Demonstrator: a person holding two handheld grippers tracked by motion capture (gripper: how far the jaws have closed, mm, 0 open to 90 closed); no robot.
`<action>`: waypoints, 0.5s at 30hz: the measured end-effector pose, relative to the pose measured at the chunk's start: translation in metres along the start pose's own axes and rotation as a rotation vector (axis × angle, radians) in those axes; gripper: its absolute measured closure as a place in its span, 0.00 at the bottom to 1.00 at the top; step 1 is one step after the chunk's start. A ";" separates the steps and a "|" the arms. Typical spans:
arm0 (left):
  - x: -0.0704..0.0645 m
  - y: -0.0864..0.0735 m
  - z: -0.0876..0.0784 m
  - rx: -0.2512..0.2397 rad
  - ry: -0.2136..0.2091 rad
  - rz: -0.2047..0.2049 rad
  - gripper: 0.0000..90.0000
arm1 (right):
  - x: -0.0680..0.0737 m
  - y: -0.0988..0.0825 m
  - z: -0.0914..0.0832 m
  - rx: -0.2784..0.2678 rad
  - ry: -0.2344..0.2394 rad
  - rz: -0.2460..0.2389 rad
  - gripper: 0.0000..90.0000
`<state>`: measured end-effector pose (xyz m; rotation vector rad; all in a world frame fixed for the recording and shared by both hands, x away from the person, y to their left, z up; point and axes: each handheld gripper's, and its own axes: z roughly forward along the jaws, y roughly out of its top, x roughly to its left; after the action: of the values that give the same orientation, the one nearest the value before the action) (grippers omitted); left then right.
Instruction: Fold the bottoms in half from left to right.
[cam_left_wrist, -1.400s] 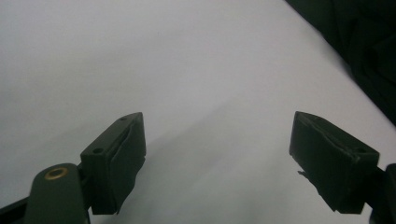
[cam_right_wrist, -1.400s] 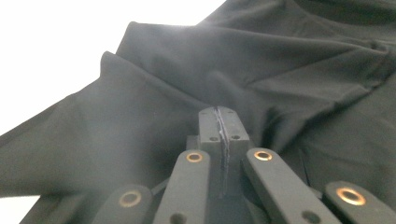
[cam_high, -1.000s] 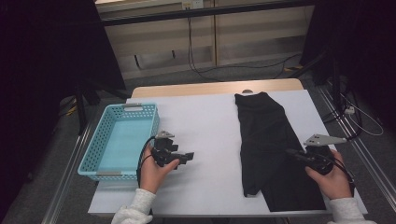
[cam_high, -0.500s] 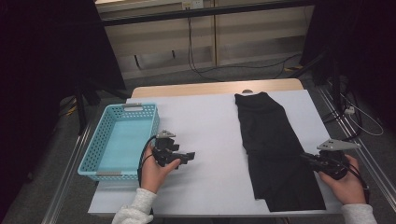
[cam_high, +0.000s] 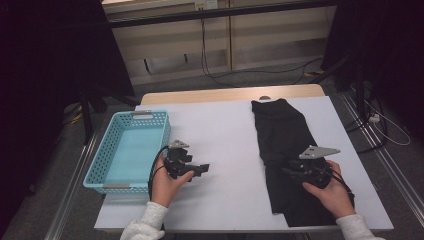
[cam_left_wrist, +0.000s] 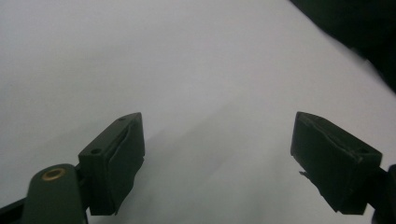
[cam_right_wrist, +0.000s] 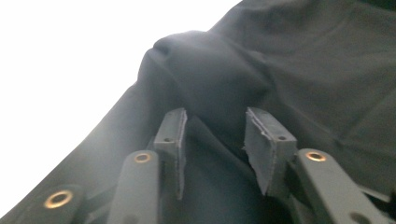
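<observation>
I had the black garment (cam_high: 285, 150) lying long on the table's right, not yet folded, the right gripper (cam_high: 289, 172) just opening, nothing clamped, and the left gripper (cam_high: 204, 168) wide open.

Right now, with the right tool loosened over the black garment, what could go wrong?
1. The right tool has just been opening; cloth of the black garment bulges between its pads and might snag as it pulls away.
2. The garment's near end lies close to the table edge, so a tug could slide it off.
</observation>
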<state>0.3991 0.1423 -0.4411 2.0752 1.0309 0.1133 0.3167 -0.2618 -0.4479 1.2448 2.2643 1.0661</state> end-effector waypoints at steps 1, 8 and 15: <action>0.000 0.000 0.000 0.001 -0.005 -0.002 0.19 | 0.001 0.000 0.004 0.015 0.005 0.000 0.63; 0.001 -0.001 -0.002 -0.011 -0.004 -0.008 0.19 | 0.000 -0.007 0.007 0.026 0.030 -0.015 0.81; 0.000 0.000 -0.002 -0.010 -0.010 -0.005 0.19 | -0.003 -0.009 -0.004 0.027 0.067 -0.020 0.96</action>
<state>0.3983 0.1434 -0.4397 2.0620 1.0276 0.1047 0.3109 -0.2696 -0.4522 1.2110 2.3437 1.0891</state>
